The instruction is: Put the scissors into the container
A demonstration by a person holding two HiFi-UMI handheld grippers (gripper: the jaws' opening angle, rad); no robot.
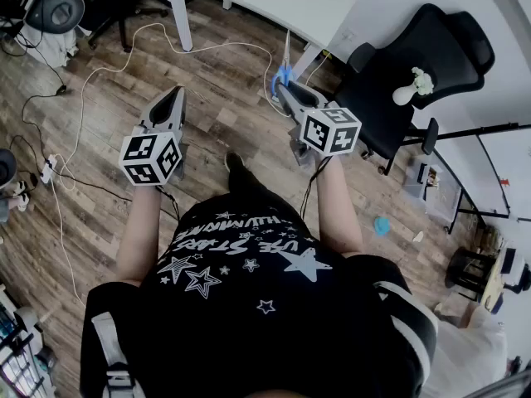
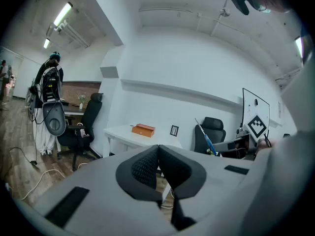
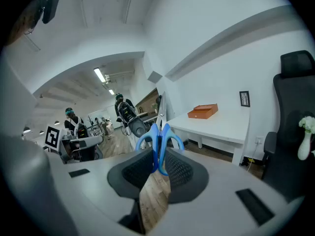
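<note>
Between the right tongs (image 1: pixel 284 88) sit the scissors (image 1: pixel 284 71). The tongs are squeezed tight on the two blue handle loops. The long thin blades stick out past the tips of the tongs, so the scissors lie in one line with them. Seen from the head view, the blades point away from the person and toward the white worktop (image 1: pixel 274 7). The sharp end is close to the worktop's near edge but does not touch it. The scissors are up in the air, over the wooden floor (image 1: pixel 207 81). In the right gripper view the blue loops stand up between the two dark pads, and the blades rise straight above them.

The left tongs (image 1: pixel 174 96) also point toward the worktop, more to its left side. Their two pads are pressed together with nothing between them.

On the worktop lies a flat orange box (image 3: pixel 203 111), and a small dark picture frame (image 3: pixel 244 98) stands near the wall end of the worktop. A black chair (image 1: pixel 415 56) stands just to the right of the worktop. A little white vase (image 1: pixel 406 94) with pale flowers is on the chair's seat. A white cable (image 1: pixel 166 36) curls over the floor in front of the worktop.
</note>
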